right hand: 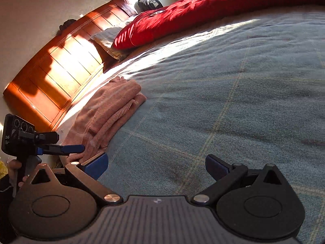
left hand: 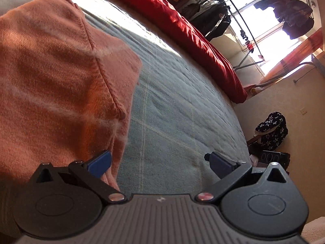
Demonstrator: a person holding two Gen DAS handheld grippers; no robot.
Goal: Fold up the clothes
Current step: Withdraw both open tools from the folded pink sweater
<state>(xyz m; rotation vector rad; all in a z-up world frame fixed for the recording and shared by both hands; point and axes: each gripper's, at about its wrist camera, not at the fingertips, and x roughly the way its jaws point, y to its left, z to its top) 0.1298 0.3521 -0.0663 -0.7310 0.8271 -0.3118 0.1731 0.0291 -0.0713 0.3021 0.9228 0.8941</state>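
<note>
Salmon-pink knit fabric, a folded sweater [left hand: 61,77], fills the left half of the left wrist view. It lies on a blue-grey plaid blanket [left hand: 172,111] covering the bed. The left gripper [left hand: 159,163] sits low over the blanket with its jaws released and wide apart; its left blue pad [left hand: 100,163] is at the sweater's near edge, and whether it touches the fabric cannot be told. A red duvet [left hand: 182,30] runs along the far side of the bed. Farther right, a clothes rack [left hand: 239,20] stands before a bright window, and a star-patterned slipper [left hand: 272,130] rests by the wall.

In the right wrist view, a wooden headboard [right hand: 61,61] is at upper left. Below it, the left gripper appears from the side at the sweater's [right hand: 109,109] near edge, held by a hand [right hand: 15,170]. The right gripper [right hand: 156,167] hovers over bare blanket [right hand: 223,101], jaws released, grasping nothing.
</note>
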